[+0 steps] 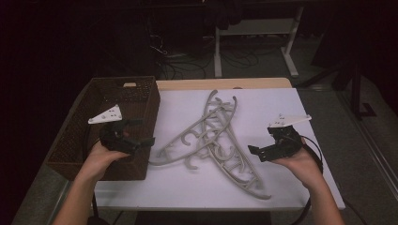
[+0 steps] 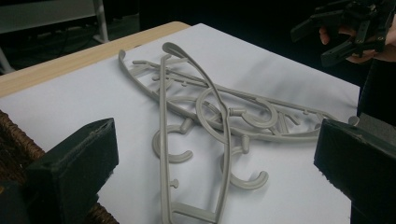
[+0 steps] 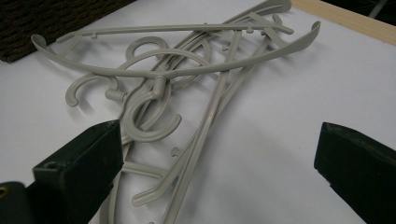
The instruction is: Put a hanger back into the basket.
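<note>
Several grey hangers (image 1: 211, 138) were seen piled crosswise mid-worktop (image 1: 281, 187), hooks and bars interlocked, just right of the wicker basket (image 1: 89, 136). Snagging was judged the main risk: one hanger lifted would likely drag the others along, since hooks were threaded through neighbouring frames. A thin bar could also slip from the pads if pinched off-centre. Left tongs (image 1: 138, 133) were held wide open over the basket's right edge, nothing gripped or touched. Right tongs (image 1: 258, 151) were likewise spread fully, empty, hovering just right of the pile.
</note>
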{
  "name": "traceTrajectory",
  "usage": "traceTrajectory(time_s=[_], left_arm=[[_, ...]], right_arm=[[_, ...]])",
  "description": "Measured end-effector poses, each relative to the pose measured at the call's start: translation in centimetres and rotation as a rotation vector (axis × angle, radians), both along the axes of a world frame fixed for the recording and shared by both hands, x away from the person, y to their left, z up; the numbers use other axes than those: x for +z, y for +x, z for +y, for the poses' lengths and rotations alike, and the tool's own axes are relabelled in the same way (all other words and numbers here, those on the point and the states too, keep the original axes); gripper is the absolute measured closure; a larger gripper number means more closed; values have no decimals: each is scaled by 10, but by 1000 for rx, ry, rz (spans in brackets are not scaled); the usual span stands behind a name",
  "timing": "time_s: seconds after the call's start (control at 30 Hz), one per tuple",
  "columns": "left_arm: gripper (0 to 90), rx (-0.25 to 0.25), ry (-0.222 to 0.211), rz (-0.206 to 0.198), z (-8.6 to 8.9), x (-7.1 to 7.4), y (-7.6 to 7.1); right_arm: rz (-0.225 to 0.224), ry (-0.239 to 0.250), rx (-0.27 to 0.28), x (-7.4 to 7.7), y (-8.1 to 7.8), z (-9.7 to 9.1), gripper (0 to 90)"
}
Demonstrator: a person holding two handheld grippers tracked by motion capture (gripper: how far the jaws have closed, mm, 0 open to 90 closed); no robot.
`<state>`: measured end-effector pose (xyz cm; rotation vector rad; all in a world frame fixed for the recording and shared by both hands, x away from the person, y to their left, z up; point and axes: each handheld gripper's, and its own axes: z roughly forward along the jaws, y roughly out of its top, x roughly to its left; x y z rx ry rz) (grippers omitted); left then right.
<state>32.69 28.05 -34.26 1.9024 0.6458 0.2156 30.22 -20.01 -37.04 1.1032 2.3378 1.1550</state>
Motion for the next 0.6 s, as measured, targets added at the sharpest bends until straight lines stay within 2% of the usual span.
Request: traceTrajectory(time_s=[0.23,0.33,0.4,0.6], left_arm=[[0,4,16,7,-3,1,2],[0,-3,-3,18,-5,2,4],[0,-11,19,17,-15,4,5],[0,-43,40,23,-39,9,6]], right_arm=[[3,0,1,-3,1,-1,9],[8,-4,4,-5,2,-1,9],[11,-6,10,-7,4,0,9],[18,-7,28,-15,4,2,9]])
